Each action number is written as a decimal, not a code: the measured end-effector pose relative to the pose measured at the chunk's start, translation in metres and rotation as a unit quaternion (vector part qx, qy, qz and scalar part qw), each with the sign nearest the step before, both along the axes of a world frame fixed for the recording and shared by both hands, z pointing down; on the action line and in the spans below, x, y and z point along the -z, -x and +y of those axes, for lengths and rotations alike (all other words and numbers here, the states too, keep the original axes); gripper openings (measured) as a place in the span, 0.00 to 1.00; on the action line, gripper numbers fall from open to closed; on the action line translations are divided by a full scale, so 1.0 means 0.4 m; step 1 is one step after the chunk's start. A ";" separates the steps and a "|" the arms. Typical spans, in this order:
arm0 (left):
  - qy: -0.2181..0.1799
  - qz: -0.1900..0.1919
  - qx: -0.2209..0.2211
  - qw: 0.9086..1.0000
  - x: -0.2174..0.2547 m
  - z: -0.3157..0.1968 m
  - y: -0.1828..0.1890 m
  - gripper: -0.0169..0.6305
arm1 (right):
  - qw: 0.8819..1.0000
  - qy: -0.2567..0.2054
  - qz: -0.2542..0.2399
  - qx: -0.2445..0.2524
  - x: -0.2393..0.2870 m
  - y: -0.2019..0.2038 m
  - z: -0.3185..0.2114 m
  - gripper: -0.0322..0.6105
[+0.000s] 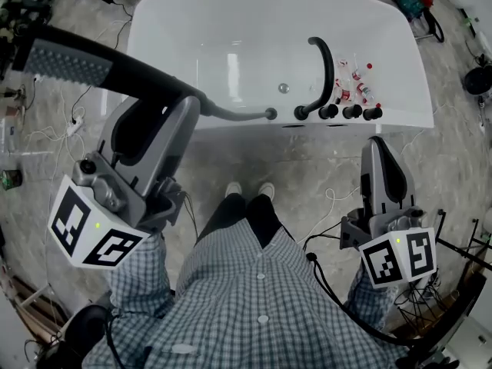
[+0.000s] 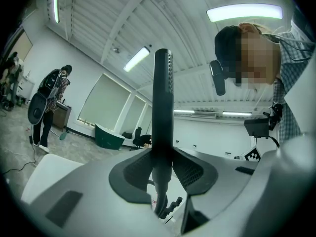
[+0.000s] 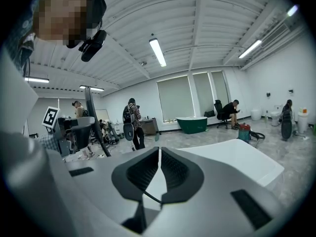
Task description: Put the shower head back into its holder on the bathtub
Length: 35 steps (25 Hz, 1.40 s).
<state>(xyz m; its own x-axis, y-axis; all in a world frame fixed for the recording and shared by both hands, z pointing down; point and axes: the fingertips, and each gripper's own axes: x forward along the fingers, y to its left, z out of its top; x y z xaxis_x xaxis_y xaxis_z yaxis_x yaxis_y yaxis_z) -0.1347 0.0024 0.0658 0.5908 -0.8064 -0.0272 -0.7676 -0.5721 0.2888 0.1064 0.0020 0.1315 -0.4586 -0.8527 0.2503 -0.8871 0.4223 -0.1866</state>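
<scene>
The white bathtub lies across the top of the head view. On its near rim stand a curved black spout and a row of black knobs. My left gripper is shut on the black handle of the shower head, held up at the left, spray face upward. Its grey hose runs down to a fitting on the rim. In the left gripper view the shower head stands upright between the left gripper jaws. My right gripper is shut with nothing in it, low at the right.
Small bottles lie inside the tub by the spout. The person's shoes stand on the marble floor just before the tub. Cables trail at the left, gear at the far right. Other people stand farther off.
</scene>
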 end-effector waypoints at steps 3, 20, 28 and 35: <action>0.003 -0.002 0.002 1.000 -0.020 -0.008 -0.002 0.21 | 1.000 0.007 0.000 0.004 -0.022 0.005 -0.005 0.09; 0.014 -0.035 -0.001 0.999 -0.130 -0.042 -0.033 0.21 | 0.999 0.042 0.011 0.004 -0.116 0.004 -0.002 0.09; 0.007 -0.050 0.006 0.999 -0.171 -0.037 -0.020 0.21 | 0.998 0.053 0.001 0.023 -0.169 0.048 -0.005 0.09; 0.011 -0.050 0.002 0.999 -0.217 -0.047 -0.042 0.21 | 0.997 0.075 0.007 0.028 -0.230 0.048 -0.004 0.09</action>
<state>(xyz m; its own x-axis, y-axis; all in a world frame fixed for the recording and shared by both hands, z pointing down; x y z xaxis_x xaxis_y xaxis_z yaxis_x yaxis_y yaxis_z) -0.1178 -0.0165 0.1527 0.5860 -0.8088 0.0494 -0.7960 -0.5631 0.2222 0.0870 0.0003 0.2236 -0.5005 -0.7782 0.3793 -0.8655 0.4400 -0.2394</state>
